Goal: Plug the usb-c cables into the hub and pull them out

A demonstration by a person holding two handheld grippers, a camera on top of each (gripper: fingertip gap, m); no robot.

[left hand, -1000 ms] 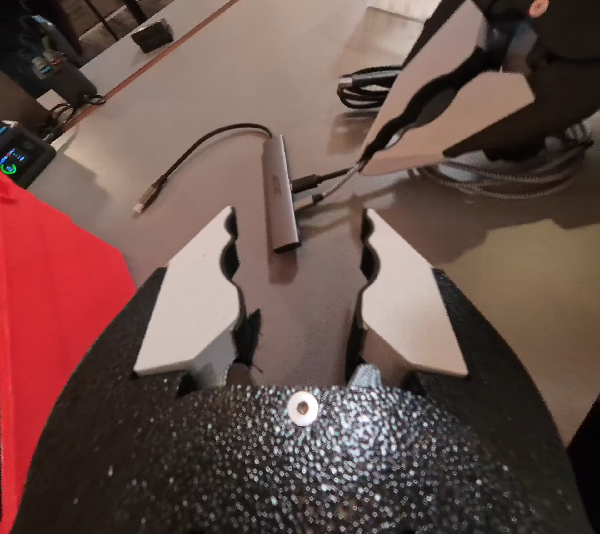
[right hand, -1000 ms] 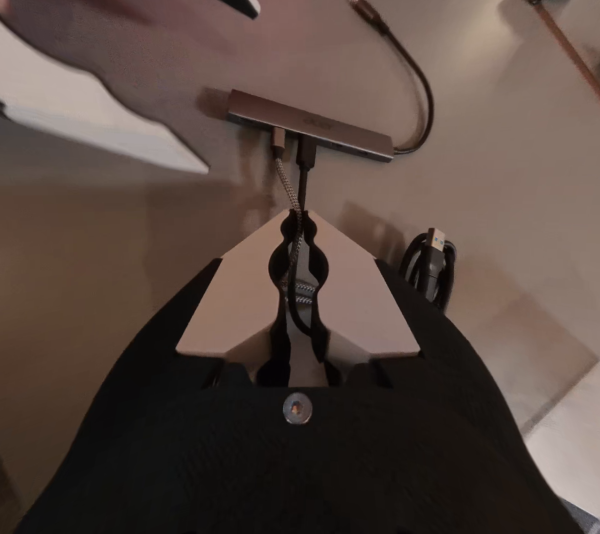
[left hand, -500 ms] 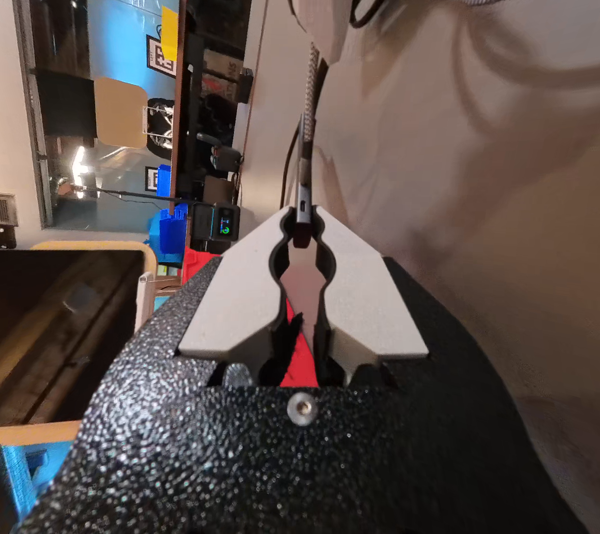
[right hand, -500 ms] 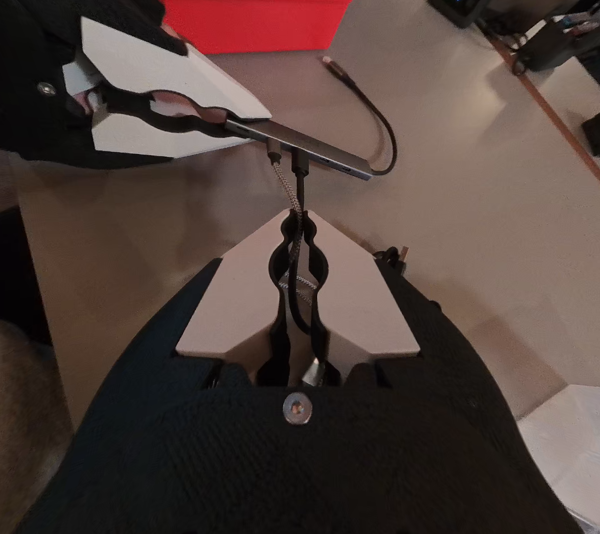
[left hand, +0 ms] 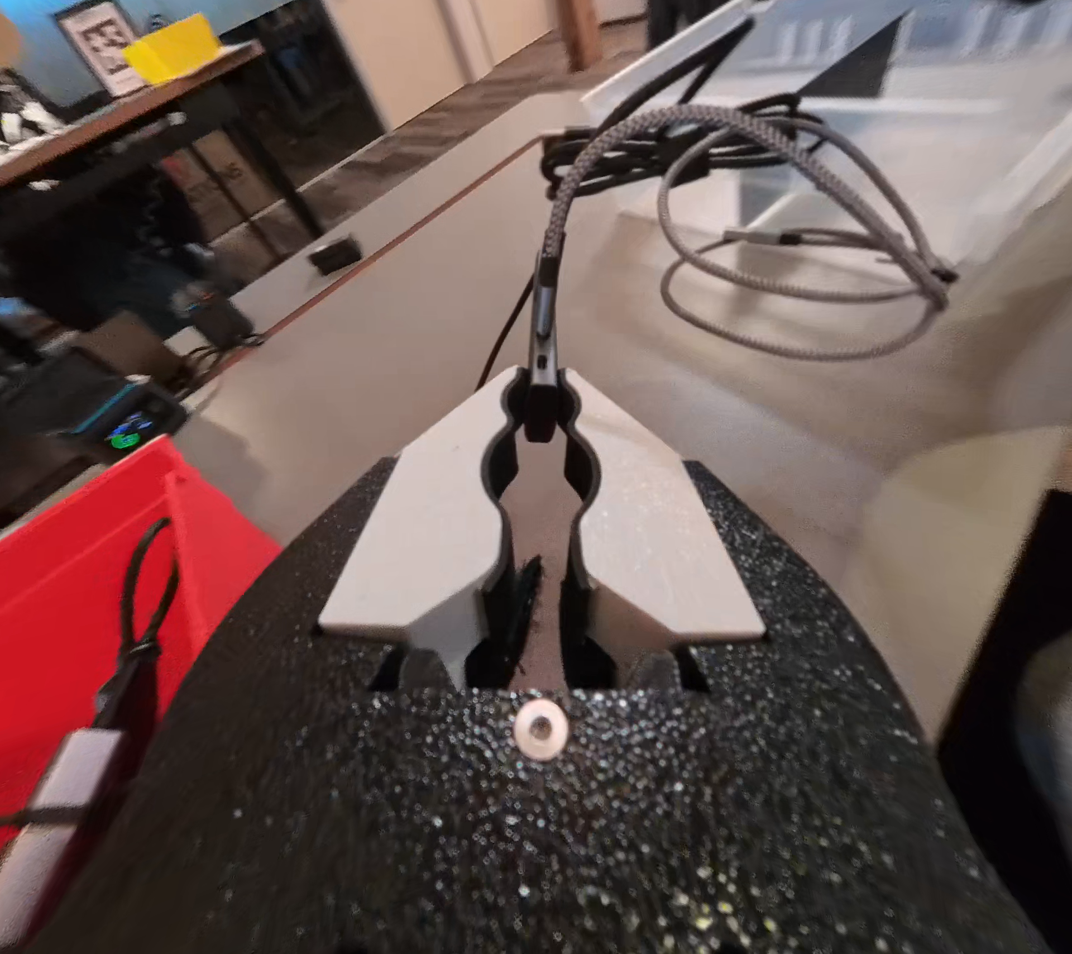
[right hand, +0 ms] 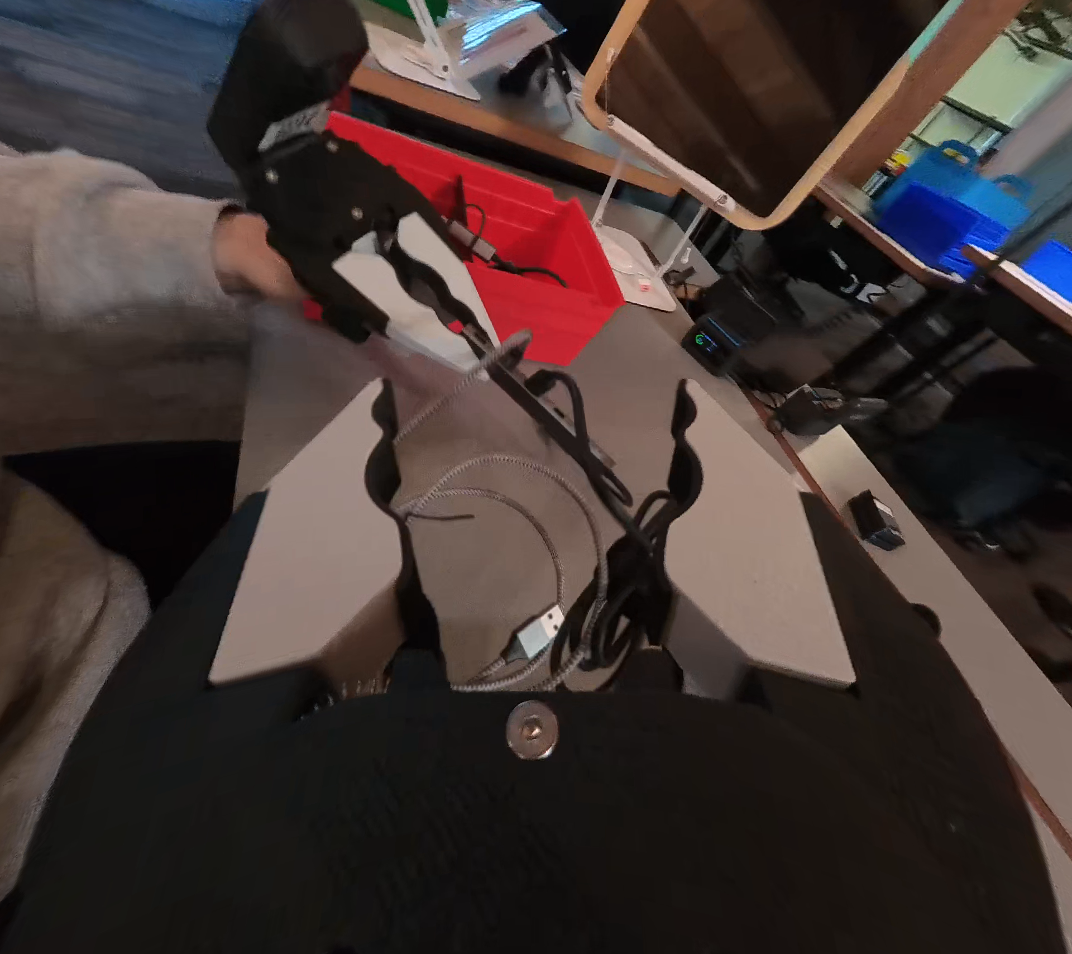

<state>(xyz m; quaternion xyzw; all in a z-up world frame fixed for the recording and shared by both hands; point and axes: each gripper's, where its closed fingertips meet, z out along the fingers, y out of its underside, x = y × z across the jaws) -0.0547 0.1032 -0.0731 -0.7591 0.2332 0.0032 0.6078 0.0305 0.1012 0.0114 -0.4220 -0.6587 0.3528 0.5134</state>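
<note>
My left gripper point(left hand: 539, 375) is shut on one end of the slim grey hub point(left hand: 544, 322), held edge-on and tilted above the table. A grey braided cable point(left hand: 560, 206) stays plugged into the hub and arcs to its coil point(left hand: 812, 299). In the right wrist view the left gripper point(right hand: 464, 328) holds the hub point(right hand: 539, 415), with the braided cable point(right hand: 452, 392) and a black cable point(right hand: 571, 398) both in its side. My right gripper point(right hand: 533, 392) is wide open and empty over the cables, which run down between its fingers point(right hand: 325, 549).
A red bin point(right hand: 545, 299) with cables stands behind the hub on the grey table point(left hand: 406, 334). A black cable bundle point(right hand: 626, 578) and the braided cable's silver plug point(right hand: 539, 630) lie below my right gripper. A white box point(left hand: 870, 55) stands far right. A small lit device point(right hand: 710, 343) sits near the table edge. About 12 cm separates my left fingertips from my right.
My right gripper has opened, let go of both cables and drawn back. My left gripper, shut on the hub since half a second ago, has lifted and turned it.
</note>
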